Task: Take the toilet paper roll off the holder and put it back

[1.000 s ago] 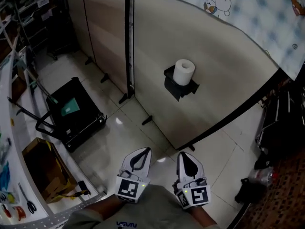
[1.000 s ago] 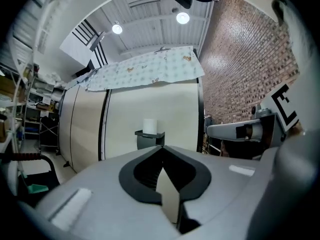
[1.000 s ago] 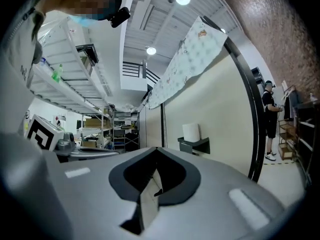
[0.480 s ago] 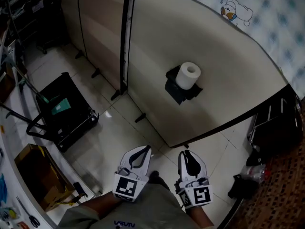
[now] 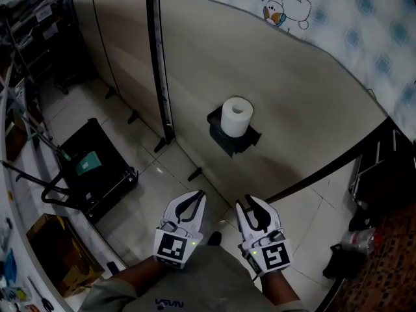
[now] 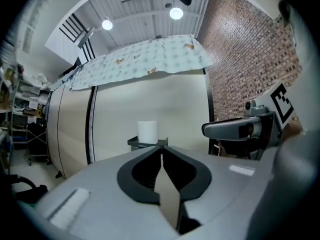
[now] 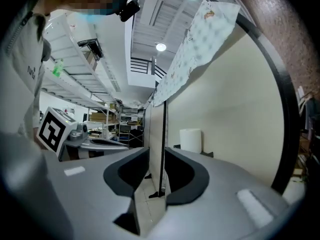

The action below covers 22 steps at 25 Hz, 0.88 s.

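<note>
While toilet paper roll (image 5: 235, 116) stands upright on holder (image 5: 224, 139) on partition wall (image 5: 312, 109), well ahead, right tongs (image 5: 252, 207) sit slightly nearer, jaws just opening, nothing between; left tongs (image 5: 194, 199) pressed together, empty.

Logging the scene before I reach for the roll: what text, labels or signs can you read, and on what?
"VSVN": front of the person's shirt, head view; probably lettering seen upside down.
Sleeve print, right gripper view: too blurred to read.
Square marker on each cube: pattern only, no letters.
Patterned cloth: cartoon animal, no words.
Shelf boxes: too small to read.
</note>
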Motion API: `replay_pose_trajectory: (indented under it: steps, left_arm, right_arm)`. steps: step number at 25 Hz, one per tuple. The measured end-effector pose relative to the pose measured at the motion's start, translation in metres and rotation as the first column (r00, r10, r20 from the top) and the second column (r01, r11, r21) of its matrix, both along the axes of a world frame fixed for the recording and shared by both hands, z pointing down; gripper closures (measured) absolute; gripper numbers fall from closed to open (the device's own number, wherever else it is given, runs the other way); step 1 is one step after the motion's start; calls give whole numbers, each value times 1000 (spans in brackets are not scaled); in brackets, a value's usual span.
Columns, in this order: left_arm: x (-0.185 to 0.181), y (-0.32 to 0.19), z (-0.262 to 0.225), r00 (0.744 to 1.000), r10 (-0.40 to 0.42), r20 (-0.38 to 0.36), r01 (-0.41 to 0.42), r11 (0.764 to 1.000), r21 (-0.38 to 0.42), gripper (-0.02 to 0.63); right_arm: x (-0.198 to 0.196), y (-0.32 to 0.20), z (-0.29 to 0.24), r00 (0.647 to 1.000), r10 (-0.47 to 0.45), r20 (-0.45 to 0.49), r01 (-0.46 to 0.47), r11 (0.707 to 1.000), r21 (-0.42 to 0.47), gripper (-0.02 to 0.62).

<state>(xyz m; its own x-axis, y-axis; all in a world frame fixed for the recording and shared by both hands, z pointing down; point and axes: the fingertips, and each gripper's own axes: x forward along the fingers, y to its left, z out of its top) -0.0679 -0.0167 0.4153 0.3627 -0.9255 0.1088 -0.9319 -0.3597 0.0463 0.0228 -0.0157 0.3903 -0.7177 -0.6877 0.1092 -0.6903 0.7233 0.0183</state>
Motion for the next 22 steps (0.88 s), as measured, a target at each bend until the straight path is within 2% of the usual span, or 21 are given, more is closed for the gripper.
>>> replay_pose_trajectory:
  steps: [3,6,11,16,22]
  left_arm:
    - [16,-26,-9,1000,-5,30,4,1000,22,580]
    - [29,-47,-11,999,-24,21,23,1000,20,580]
    - [30,-72,-4,997,-71,39,71,997,3,580]
    - [19,-99,-8,996,-82,44,82,997,6,583]
    - [1,-138,-22,999,-19,32,18,999,39,574]
  right_arm:
    - [9,-22,-6,998,-68,-12,69,998,14,502]
    - [17,-42,-11,991,-126,-43,127,991,34,499]
    - [20,-67,-24,976,-190,-107,200,976,90,486]
    - [13,-94,-39,965,-192,-180,217,967,135,457]
    - [-18,-129,-52,927,-183,-326,248,954,170,439]
